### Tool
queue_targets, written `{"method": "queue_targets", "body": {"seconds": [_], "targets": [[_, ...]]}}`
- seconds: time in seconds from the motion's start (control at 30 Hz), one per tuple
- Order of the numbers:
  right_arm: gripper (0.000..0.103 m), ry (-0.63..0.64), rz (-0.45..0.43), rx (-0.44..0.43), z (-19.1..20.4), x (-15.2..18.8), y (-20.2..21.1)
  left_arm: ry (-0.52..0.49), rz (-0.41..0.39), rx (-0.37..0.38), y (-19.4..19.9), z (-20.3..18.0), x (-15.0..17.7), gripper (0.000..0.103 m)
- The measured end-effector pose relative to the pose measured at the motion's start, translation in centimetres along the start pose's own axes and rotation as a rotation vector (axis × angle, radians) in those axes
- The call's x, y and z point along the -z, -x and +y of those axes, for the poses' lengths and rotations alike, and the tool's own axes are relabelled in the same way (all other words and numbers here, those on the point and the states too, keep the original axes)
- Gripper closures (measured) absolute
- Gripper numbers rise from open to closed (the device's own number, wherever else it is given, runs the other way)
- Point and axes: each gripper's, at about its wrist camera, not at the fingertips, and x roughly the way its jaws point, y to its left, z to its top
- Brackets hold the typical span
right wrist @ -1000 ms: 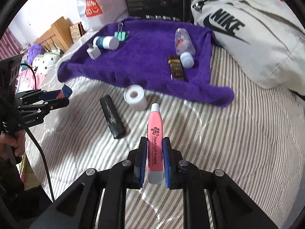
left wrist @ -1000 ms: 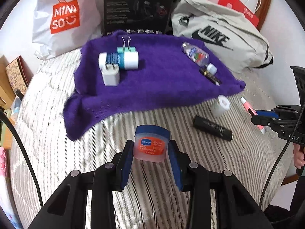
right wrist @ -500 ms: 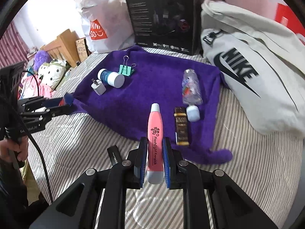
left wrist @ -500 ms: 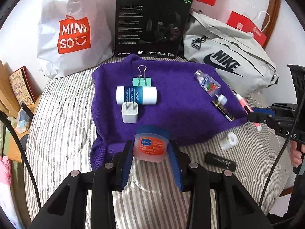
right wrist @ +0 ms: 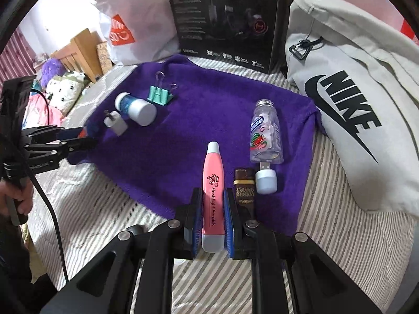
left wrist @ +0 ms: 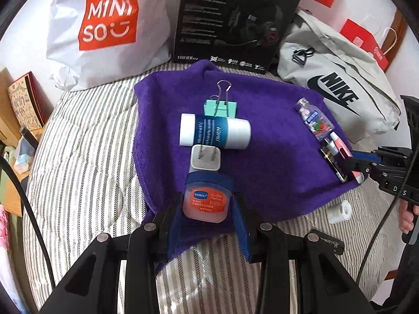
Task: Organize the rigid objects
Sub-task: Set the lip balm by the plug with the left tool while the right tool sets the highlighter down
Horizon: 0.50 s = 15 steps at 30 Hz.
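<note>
Broadly, the purple towel [left wrist: 262, 162] on the bed [left wrist: 86, 157] carries the sorted things. Above its near edge, the left claw [left wrist: 207, 222] grips a small, light, slick jar [left wrist: 207, 200] by its sides; the right claw [right wrist: 212, 219] pinches a stiff pink pen [right wrist: 212, 191] mid-barrel.

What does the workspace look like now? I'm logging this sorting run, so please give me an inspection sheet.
Surface: striped bedding with purple towel.
Job's things: binder clip, lotion tube, charger plug, candy bottle on towel.
Clutter: white roll off towel.
Grippers: left gripper clamps balm jar; right gripper clamps pink flashlight.
Cables: black cable.
Surroundings: Miniso bag, headset box, Nike bag.
</note>
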Motion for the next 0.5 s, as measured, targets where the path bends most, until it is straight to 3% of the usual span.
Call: {"method": "queue_targets", "body": {"seconds": [0.5], "targets": [[0.087, 0.011, 0.064, 0.027, -0.4, -1.0, -4.2, -0.034, 0.063, -0.023, -2.4, 0.1, -1.0, 0.068]]}}
